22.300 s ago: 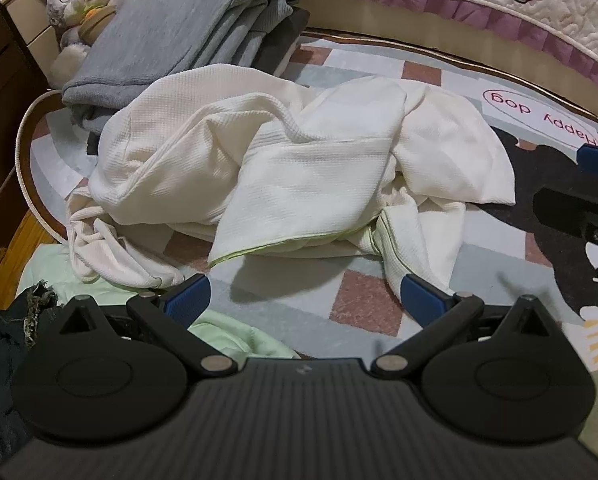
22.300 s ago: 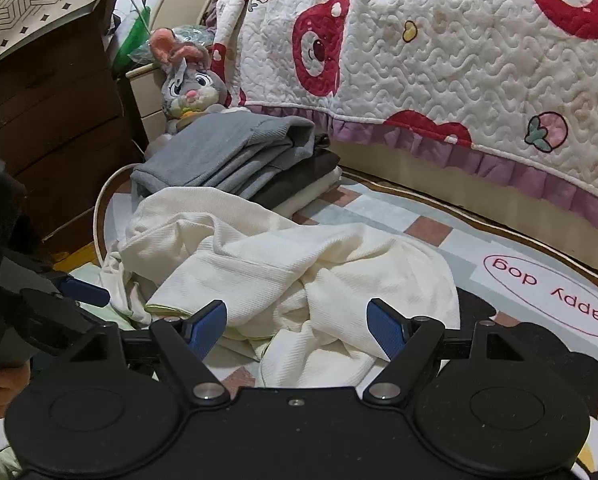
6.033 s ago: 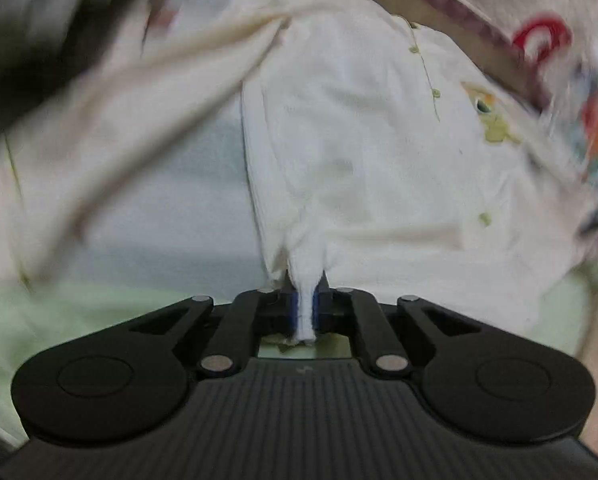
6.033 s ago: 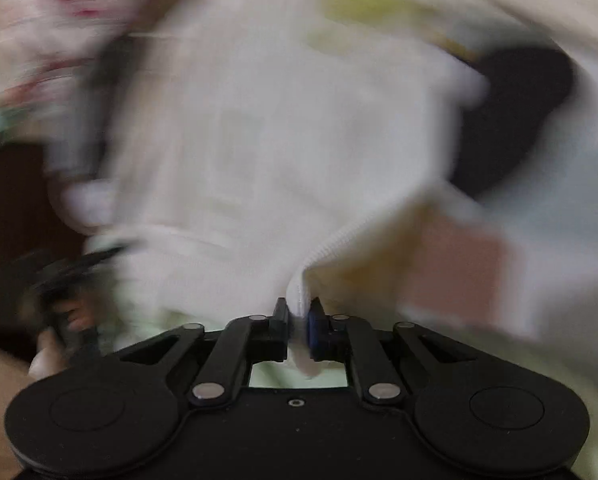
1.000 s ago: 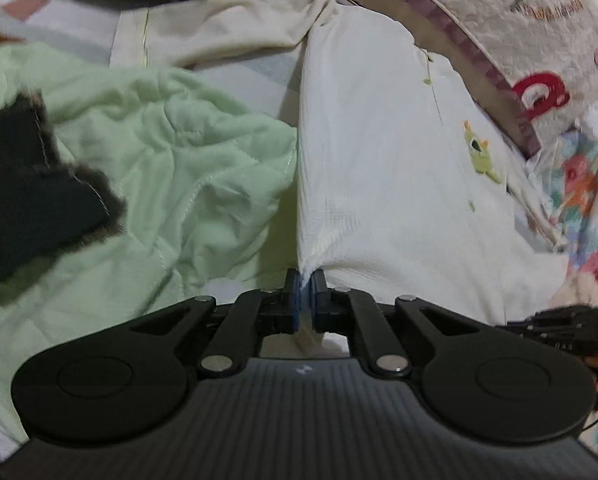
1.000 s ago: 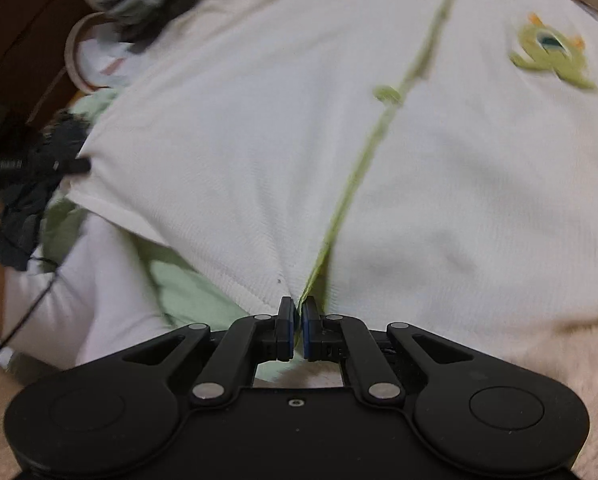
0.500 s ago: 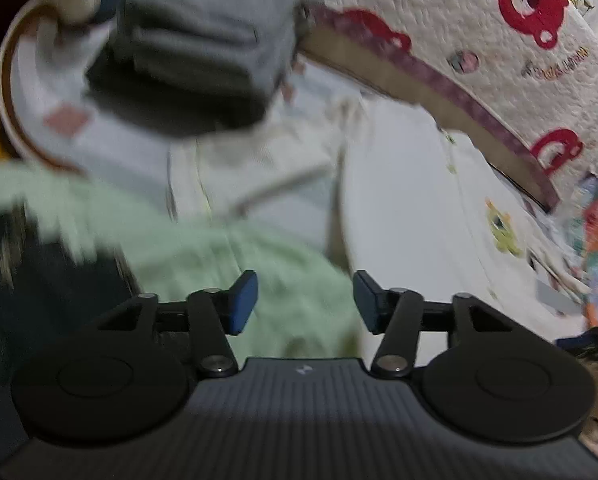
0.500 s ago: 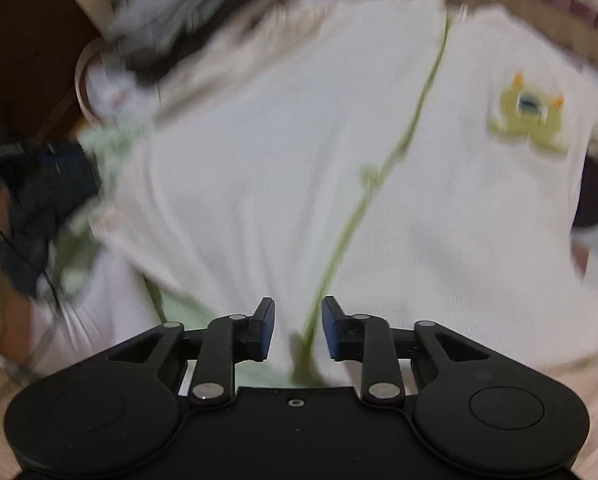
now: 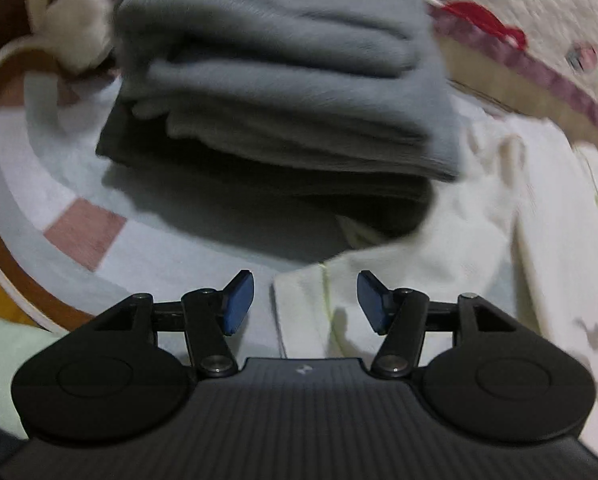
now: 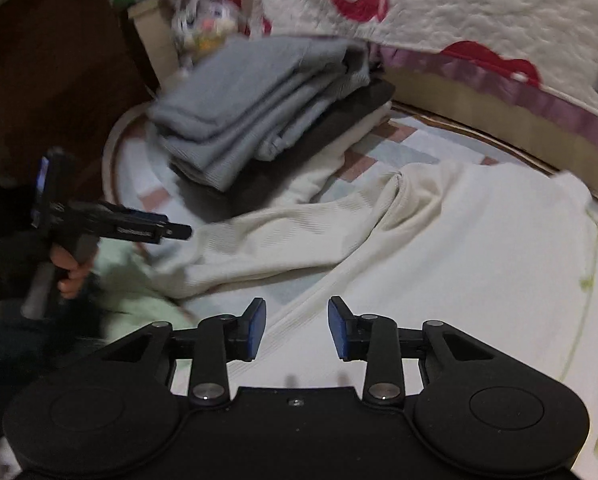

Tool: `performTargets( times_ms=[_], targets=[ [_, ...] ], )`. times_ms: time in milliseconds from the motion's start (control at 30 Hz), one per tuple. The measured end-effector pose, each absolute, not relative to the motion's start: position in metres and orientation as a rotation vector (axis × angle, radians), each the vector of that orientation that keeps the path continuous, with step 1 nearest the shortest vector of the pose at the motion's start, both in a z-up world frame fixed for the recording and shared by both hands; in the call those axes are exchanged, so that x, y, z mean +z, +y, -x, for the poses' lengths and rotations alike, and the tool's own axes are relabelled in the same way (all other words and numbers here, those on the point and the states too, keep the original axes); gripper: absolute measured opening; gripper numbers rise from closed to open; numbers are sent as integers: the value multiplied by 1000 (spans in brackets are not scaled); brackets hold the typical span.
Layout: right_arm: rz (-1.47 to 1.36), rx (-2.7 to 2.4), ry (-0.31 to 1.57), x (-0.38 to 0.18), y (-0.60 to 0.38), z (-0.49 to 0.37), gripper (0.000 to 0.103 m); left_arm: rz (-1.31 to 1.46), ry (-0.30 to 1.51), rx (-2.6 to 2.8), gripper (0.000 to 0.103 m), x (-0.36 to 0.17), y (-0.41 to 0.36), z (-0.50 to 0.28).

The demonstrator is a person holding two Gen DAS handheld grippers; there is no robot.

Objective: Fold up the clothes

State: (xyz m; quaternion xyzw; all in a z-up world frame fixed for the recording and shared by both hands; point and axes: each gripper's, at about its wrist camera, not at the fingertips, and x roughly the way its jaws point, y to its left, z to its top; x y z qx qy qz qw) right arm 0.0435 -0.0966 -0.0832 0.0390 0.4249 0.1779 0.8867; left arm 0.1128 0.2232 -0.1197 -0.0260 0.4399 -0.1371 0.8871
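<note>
The cream shirt (image 10: 479, 240) lies spread flat on the rug (image 9: 171, 240). Its sleeve (image 10: 283, 236) runs long, from the shirt body out toward 9 o'clock. The left gripper (image 9: 305, 302) is nearer: the cuff sits right at 12 o'clock, between its blue pads (image 9: 239, 302). It is open and holds nothing. The right gripper (image 10: 295, 328) is open too, over the shirt's side edge. The shirt is soft and bumpy, with thin green trim. A gray pile (image 9: 283, 64) sits past the cuff.

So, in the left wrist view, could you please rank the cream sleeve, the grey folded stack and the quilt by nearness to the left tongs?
1. cream sleeve, lying between the open left tongs.
2. grey folded stack, ahead, centre.
3. quilt, far upper right.
</note>
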Motion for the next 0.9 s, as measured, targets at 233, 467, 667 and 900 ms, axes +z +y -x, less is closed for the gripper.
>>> performTargets(
  times_ms=[233,467,667,900],
  targets=[
    [-287,468,908,-124,-88,-86,39,95,906,-368,71,-147,225,-114],
    [-627,464,950,-166,-96,-103,40,28,897,-333,10,-146,207,-107],
    [-762,448,969,-172,-121,-80,45,18,722,-449,10,-79,191,-46],
    [-943,498,975,-183,-165,-38,59,-106,692,-717,10,-51,129,33]
  ],
)
